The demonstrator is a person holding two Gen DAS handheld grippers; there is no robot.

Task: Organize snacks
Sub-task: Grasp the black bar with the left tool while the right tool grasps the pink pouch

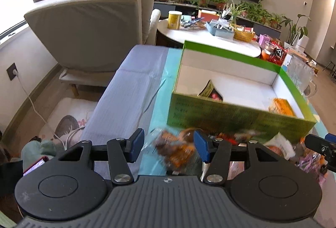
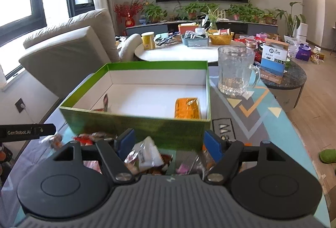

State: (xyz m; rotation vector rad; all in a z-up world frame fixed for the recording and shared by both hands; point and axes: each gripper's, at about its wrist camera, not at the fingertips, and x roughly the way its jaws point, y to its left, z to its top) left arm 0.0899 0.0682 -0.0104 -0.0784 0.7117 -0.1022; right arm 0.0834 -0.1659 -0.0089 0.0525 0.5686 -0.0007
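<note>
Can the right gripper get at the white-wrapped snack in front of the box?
Probably yes. The right gripper is open, and the white-wrapped snack lies atop the pile between its fingers, nothing covering it; the green box stands just behind.

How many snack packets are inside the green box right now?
2 visible. An orange packet lies flat at the near right of the green box. A second packet leans near the left front wall. That wall may hide more.

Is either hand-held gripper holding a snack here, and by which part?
Nothing is held. The left hand-held gripper and right hand-held gripper are both open above the loose snacks before the green box.
</note>
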